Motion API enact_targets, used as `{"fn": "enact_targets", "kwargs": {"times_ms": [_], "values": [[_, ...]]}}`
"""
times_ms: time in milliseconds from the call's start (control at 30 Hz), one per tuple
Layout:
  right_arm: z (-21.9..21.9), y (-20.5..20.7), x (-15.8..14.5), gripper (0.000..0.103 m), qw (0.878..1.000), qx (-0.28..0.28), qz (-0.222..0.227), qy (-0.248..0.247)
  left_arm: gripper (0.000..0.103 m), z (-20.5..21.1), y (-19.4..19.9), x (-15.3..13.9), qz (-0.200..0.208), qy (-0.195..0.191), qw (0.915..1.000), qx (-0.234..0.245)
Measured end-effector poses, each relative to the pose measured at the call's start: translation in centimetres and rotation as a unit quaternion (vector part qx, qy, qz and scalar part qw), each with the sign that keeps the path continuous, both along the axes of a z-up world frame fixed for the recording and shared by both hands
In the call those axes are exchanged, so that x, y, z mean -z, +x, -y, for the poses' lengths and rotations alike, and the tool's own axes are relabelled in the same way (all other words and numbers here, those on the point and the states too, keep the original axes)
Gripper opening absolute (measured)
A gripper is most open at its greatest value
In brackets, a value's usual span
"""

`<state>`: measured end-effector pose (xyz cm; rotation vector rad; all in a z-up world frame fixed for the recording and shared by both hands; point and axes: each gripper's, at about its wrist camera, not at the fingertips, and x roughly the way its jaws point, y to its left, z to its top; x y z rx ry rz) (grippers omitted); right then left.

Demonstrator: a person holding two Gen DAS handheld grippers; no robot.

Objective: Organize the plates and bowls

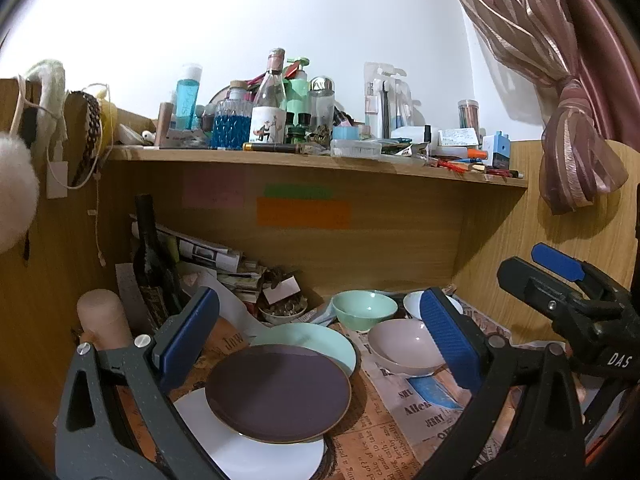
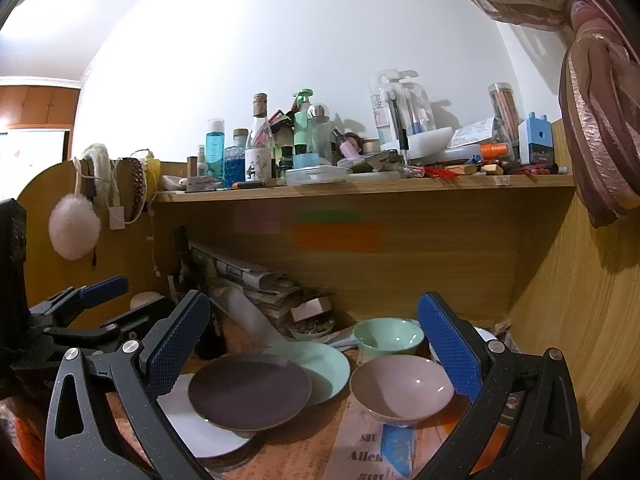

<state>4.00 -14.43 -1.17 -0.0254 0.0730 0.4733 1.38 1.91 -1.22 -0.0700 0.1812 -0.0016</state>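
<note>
A dark purple plate [image 1: 278,392] [image 2: 249,390] lies on top of a white plate [image 1: 256,440] [image 2: 200,428] and overlaps a mint green plate [image 1: 320,340] [image 2: 324,364]. To the right stand a pink bowl [image 1: 404,346] [image 2: 400,386], a mint green bowl [image 1: 364,310] [image 2: 388,338] and a white bowl [image 1: 412,304], partly hidden. My left gripper [image 1: 320,334] is open above the plates, holding nothing. My right gripper [image 2: 316,350] is open above the plates and pink bowl, also with nothing in it. The other gripper shows in each view: the right gripper [image 1: 560,276] and the left gripper [image 2: 96,300].
Newspaper [image 1: 384,432] covers the desk. A dark bottle [image 1: 150,256], a pink cylinder [image 1: 104,316], stacked papers [image 1: 224,264] and a small dish of bits [image 1: 282,310] crowd the back left. A cluttered shelf [image 1: 312,160] hangs overhead. Wooden side walls and a curtain [image 1: 568,152] close the right.
</note>
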Motion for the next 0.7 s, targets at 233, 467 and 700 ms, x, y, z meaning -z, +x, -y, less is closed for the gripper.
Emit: {"fn": "enact_targets", "kwargs": {"times_ms": [233,467,700], "values": [[-0.4,1.5,0.9,0.103,1.000,-0.002,-0.023,-0.007,0.102,-1.2,1.5,1.4,-0.028,-0.006,0.9995,-0.010],[-1.1,4.5,2.7,0.103,0.998,-0.004,-0.068,-0.011,0.102,-3.6,3.7,4.2,-0.072,0.005,0.9963,-0.045],[-2.2,8.6,5.6,0.103,0.990,-0.012,-0.135,-0.044,0.102,-7.6,7.1,7.7,-0.146,-0.025,0.9876,-0.054]]}}
